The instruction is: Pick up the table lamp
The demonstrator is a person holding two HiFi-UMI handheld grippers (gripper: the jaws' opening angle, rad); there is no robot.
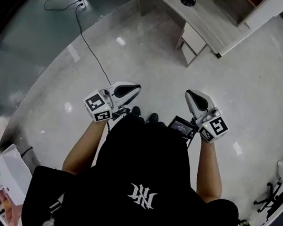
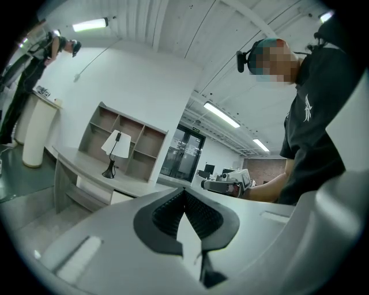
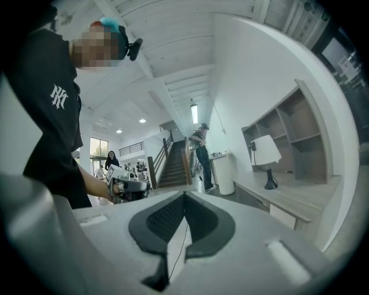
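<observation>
The left gripper (image 2: 185, 195) has its jaws pressed together with nothing between them; the right gripper (image 3: 184, 200) is closed the same way and is also empty; the person holds both out at chest height, side by side but apart, above the pale glossy floor (image 1: 156, 53); a thin black cable (image 1: 89, 49) trails across that floor past the left gripper; well ahead of both stands a light grey table (image 1: 212, 21) against the wall; the table lamp (image 2: 116, 145), with a white shade and a black stem and base, stands upright on it, in front of an open shelf unit (image 2: 141, 147), well apart from either gripper.
</observation>
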